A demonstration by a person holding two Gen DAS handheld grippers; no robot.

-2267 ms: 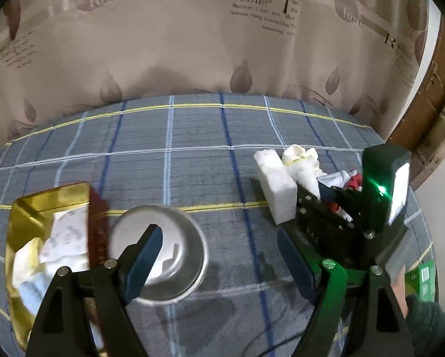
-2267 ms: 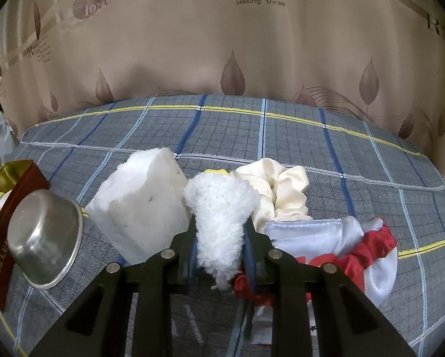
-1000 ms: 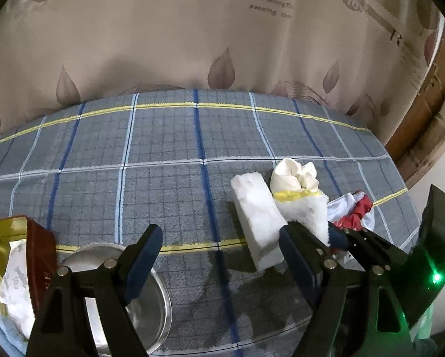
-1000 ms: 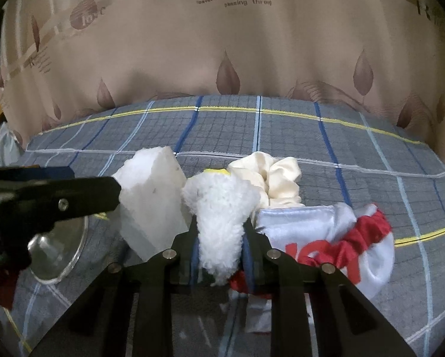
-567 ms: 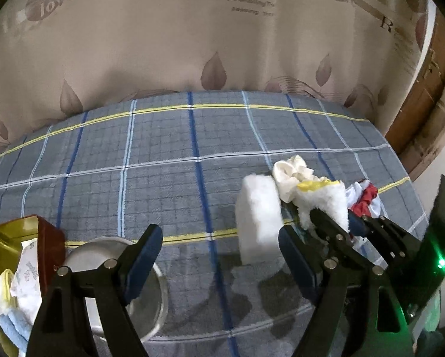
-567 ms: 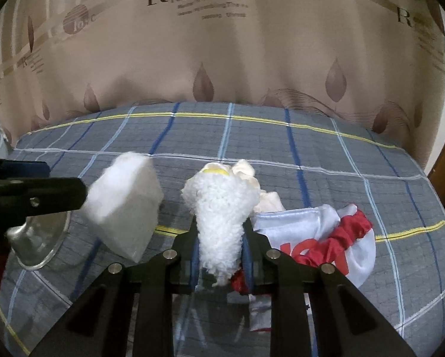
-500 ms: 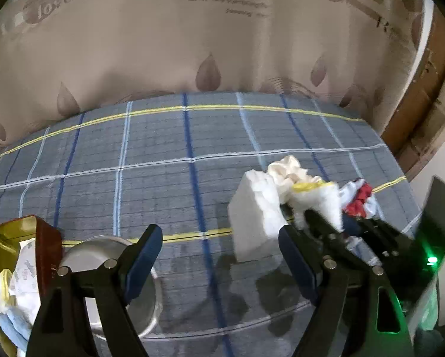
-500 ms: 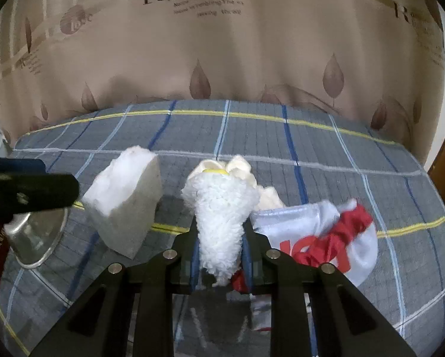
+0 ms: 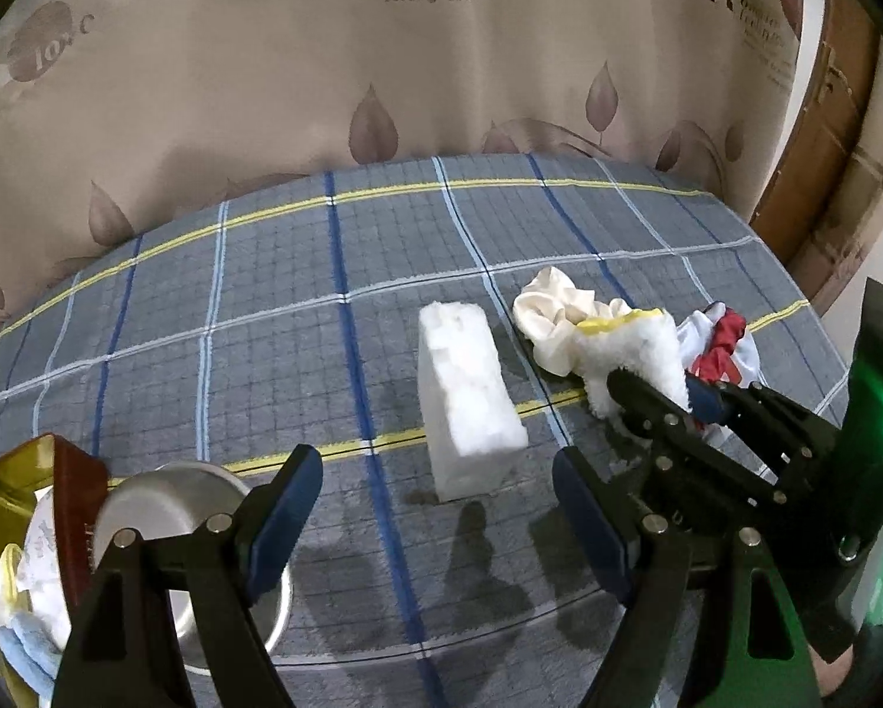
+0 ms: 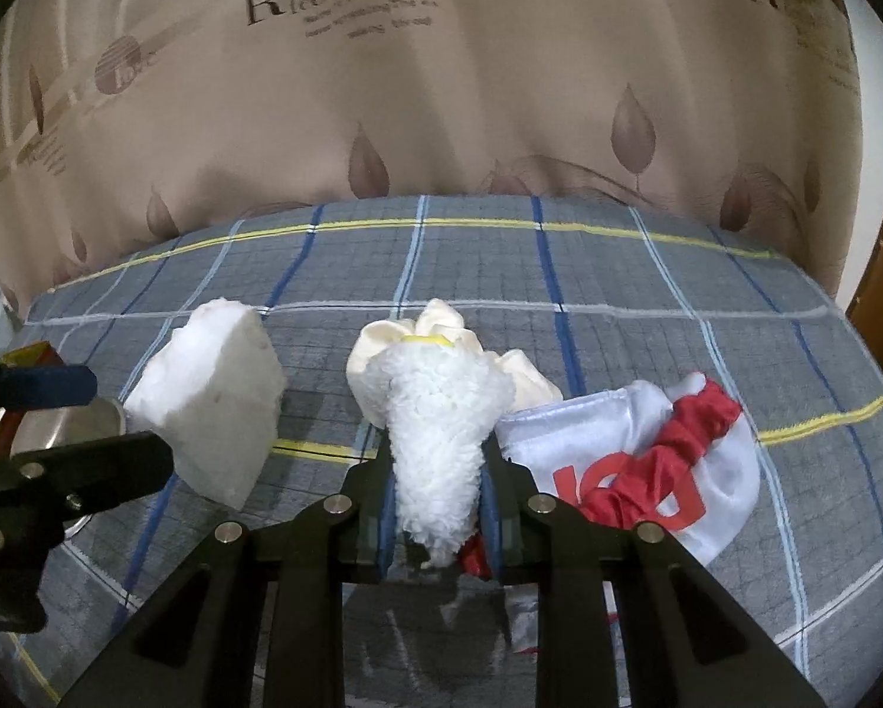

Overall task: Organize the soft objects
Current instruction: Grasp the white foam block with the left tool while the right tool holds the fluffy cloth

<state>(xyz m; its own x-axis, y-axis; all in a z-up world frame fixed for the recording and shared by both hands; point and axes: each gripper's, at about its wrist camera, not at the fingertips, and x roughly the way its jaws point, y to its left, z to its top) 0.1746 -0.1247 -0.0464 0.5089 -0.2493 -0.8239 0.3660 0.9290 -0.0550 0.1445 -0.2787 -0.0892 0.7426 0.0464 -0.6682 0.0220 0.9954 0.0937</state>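
The right gripper (image 10: 435,507) is clamped on the fluffy cloth (image 10: 435,413) lifted over the pile, the left gripper (image 9: 435,522) gapes empty near the sponge (image 9: 468,407), so carrying the cloth to the box (image 9: 5,489) likely comes next.

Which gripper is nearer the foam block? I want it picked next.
Left. The open left gripper hovers just short of the foam block; the right gripper, beside the block, is shut on a fluffy cloth.
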